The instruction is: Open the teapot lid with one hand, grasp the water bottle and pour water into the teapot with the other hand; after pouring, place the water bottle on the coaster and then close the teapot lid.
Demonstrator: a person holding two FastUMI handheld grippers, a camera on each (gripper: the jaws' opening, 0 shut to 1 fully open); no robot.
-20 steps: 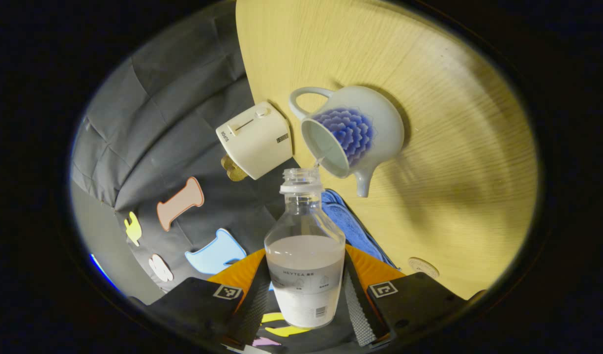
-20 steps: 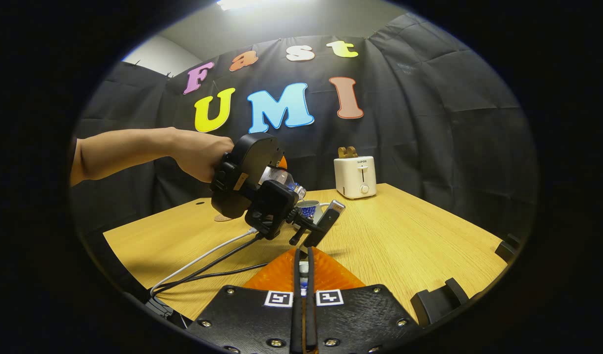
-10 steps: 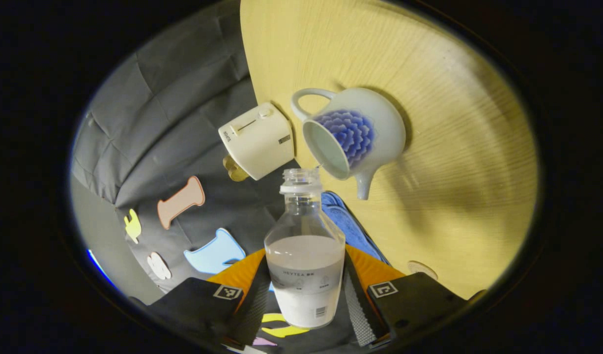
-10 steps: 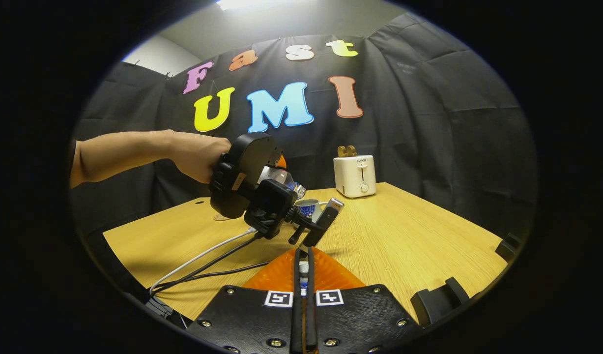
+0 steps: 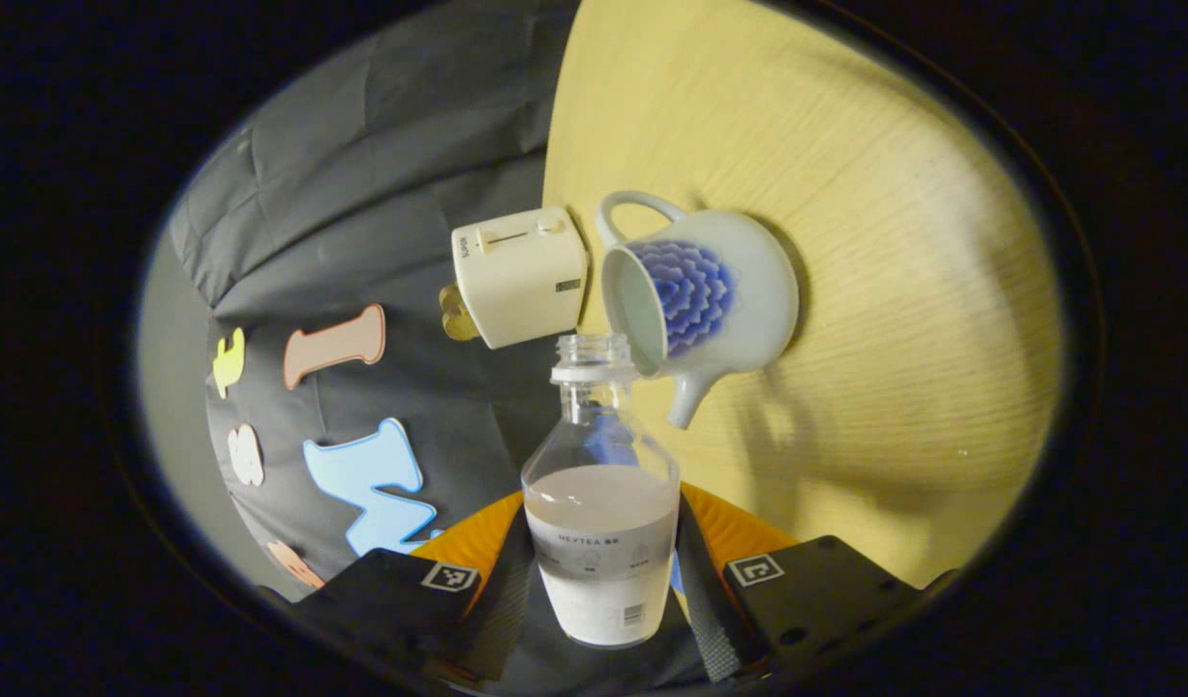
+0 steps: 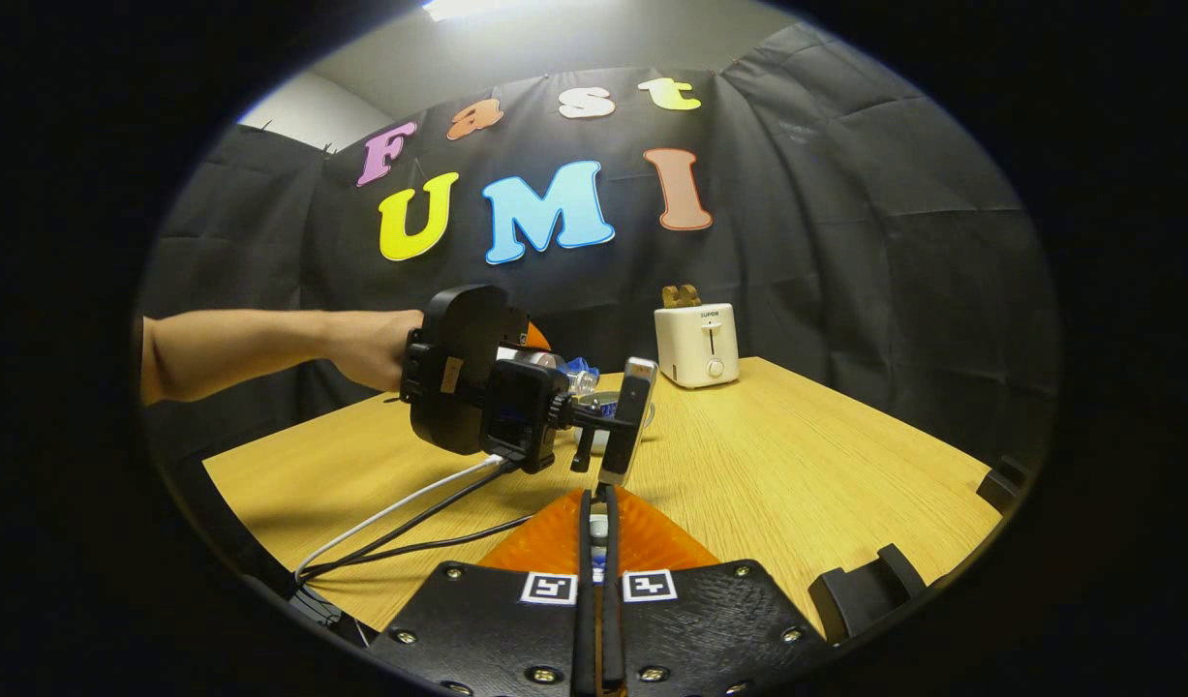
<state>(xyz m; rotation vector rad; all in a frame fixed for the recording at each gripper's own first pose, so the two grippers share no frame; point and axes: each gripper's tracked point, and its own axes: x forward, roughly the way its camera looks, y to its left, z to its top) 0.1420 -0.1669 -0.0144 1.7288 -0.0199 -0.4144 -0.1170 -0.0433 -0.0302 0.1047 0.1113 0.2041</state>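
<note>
Left tongs [image 5: 601, 581] clamp the bottle [image 5: 600, 523]; right tongs [image 6: 598, 542] pinch the lid [image 6: 599, 528]. Level the bottle gently, clear of the teapot [image 5: 700, 290] ahead.

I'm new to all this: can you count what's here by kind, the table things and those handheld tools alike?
teapot: 1
bottle: 1
toaster: 1
lid: 1
grippers: 2, left gripper and right gripper
Total: 6

The water bottle [image 5: 600, 503] is clear, smooth plastic, the teapot [image 5: 710, 290] glossy glazed ceramic (blue pattern), the bench [image 5: 894, 319] matt grained wood, the toaster [image 5: 519, 274] smooth.
</note>
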